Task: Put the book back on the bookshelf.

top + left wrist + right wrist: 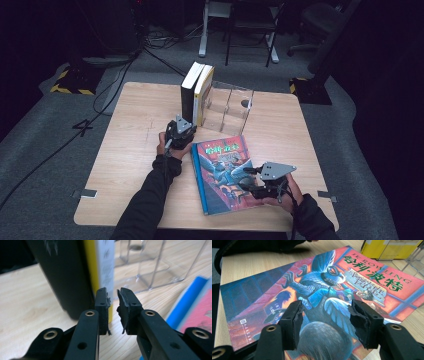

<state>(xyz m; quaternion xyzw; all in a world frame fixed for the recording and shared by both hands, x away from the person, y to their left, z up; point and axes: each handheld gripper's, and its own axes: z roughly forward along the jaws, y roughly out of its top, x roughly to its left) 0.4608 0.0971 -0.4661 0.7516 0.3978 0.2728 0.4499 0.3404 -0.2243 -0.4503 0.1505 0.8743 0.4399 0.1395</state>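
One picture book is lying flat at lower centre of the worktop; right gripper jaws are gaping above it. Two upright books are standing upper centre; left gripper jaws, seemingly empty, are sitting slightly apart.

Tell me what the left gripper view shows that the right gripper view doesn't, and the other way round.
Left gripper view: the left gripper, jaws slightly apart with nothing between them, close to the black book standing upright on the table, with the yellow book against it.

Right gripper view: the right gripper, jaws wide open, over the cover of the illustrated book lying flat, with its green title lettering and winged blue creature.

Both: the wooden table, the clear acrylic stand, the yellow book and part of the flat book.
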